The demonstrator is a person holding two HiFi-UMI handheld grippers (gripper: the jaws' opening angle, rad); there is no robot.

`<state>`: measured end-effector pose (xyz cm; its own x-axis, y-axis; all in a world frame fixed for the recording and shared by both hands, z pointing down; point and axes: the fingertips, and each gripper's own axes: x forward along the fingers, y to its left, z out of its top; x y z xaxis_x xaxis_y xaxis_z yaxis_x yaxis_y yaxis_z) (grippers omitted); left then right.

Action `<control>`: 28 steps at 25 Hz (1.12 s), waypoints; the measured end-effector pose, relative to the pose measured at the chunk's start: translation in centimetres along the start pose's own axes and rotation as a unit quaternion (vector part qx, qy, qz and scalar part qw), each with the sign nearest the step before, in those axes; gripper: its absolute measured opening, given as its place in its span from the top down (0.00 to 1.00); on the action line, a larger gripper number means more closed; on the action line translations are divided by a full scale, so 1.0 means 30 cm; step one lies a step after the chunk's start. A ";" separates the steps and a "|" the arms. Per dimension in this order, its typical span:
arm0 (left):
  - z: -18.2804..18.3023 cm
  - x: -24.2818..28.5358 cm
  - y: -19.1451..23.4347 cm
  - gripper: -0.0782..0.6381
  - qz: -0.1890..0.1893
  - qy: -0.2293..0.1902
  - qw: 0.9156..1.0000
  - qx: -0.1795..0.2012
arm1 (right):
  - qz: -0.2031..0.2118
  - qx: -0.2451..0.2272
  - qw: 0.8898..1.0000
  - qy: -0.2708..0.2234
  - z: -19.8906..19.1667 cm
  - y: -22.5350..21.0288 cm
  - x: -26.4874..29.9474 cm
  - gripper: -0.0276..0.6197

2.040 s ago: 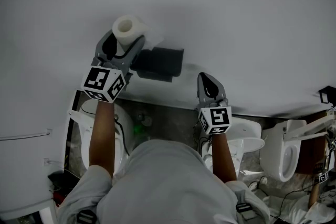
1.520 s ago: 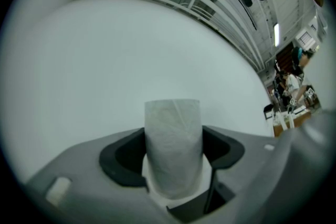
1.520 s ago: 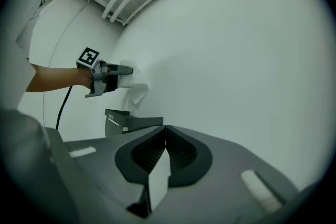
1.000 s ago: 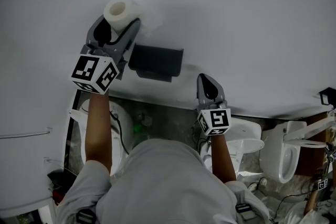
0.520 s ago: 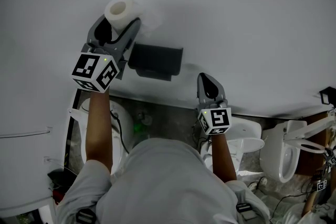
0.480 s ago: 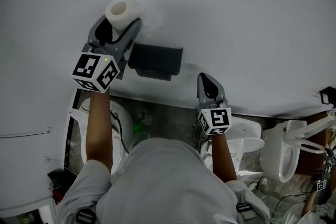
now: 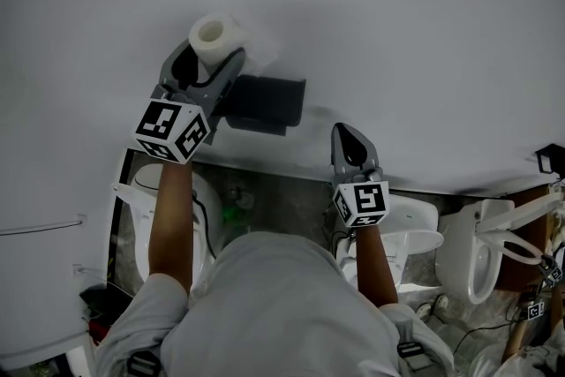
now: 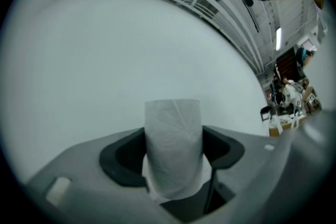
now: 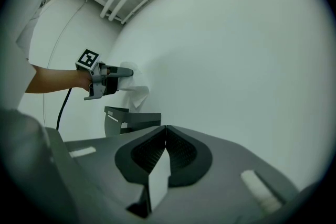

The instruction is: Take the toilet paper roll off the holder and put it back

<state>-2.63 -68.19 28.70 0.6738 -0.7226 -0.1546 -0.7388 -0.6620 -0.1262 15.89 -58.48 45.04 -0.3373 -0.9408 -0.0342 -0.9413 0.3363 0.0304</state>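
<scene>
— Now, item one: where is the toilet roll?

— Off its holder. My left tongs are pinching the toilet roll across its sides, one jaw on each flank. The core hole faces up toward my head. The roll hangs in the air close to the white wall, just beside the left end of the dark holder. The right gripper view shows it above the holder with a gap between them. A loose sheet hangs from the roll toward the holder; I cannot tell whether it touches.

— Item two: the right tongs?

— My right tongs are pressed together with nothing between the jaws. They point at the wall, apart from the holder, at its lower right in the head view.

— Item three: surroundings?

— White toilets stand below my arms on a speckled grey floor. A black cable runs down from my left wrist.

— Is the holder occupied?

— No roll on it.
</scene>
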 end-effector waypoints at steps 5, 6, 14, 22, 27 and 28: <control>-0.061 -0.004 -0.011 0.45 -0.005 0.010 1.000 -0.008 | 0.005 -0.002 1.000 0.006 -0.013 0.014 0.013 0.96; -0.074 -0.004 -0.014 0.45 -0.006 0.013 1.000 -0.007 | 0.006 -0.003 1.000 0.007 -0.016 0.016 0.014 0.96; -0.144 0.002 -0.028 0.45 -0.011 0.024 1.000 -0.014 | 0.003 -0.004 1.000 0.011 -0.024 0.003 0.016 0.96; -0.194 0.001 -0.026 0.45 -0.014 0.038 0.999 -0.016 | 0.004 -0.003 1.000 0.013 -0.023 0.009 0.036 0.96; -0.232 -0.007 -0.026 0.45 -0.014 0.045 0.999 -0.019 | 0.007 -0.004 1.000 0.016 -0.030 0.018 0.046 0.96; -0.239 -0.008 -0.027 0.45 -0.014 0.046 0.999 -0.019 | 0.007 -0.004 1.000 0.016 -0.031 0.017 0.047 0.96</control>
<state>-2.10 -68.91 35.86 0.6941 -0.7172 -0.0612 -0.7195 -0.6885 -0.0908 14.94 -59.67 45.94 -0.3497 -0.9369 -0.0013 -0.9362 0.3494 0.0392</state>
